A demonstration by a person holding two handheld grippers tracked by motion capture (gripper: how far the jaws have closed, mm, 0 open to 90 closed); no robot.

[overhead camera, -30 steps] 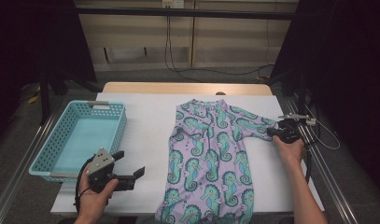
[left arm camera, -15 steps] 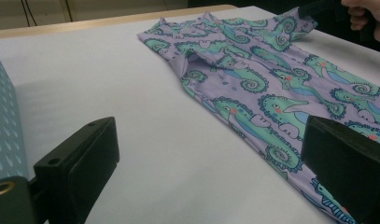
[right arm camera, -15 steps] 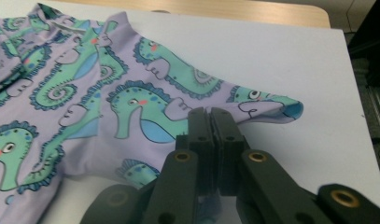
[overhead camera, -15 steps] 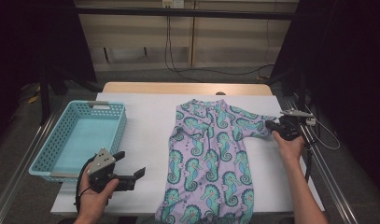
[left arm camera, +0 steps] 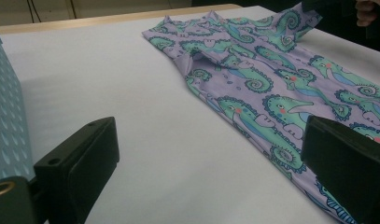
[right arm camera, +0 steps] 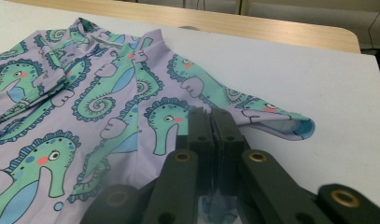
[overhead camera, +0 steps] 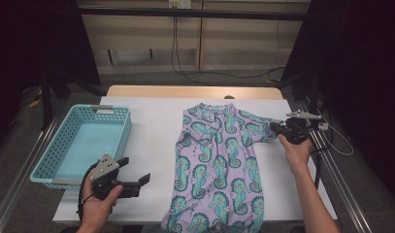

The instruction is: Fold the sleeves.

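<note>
Item: child's sleepsuit (overhead camera: pixel 217 165), lilac with a teal seahorse print. It lies flat on its back along the white table (overhead camera: pixel 151 126), collar toward the far edge, legs running to the near edge. One sleeve is already folded in over the chest; the other sleeve (right arm camera: pixel 253 109) stretches out to the person's right, its cuff lifted off the table.

Right gripper (overhead camera: pixel 277 129): jaws clenched on that outstretched sleeve, a little way in from the cuff, so the cloth hangs taut between grip and shoulder. The hold looks suited to swinging the sleeve across the body as a fold.

Left gripper (overhead camera: pixel 132 178): jaws released and holding nothing, resting low near the table's front edge, just left of the garment's lower half. It appears parked to leave the fold clear, ready to pin or lift the hem.

Basket (overhead camera: pixel 54 165): light blue perforated plastic, at the table's left edge, well apart from the garment; likely the destination for the folded piece.
</note>
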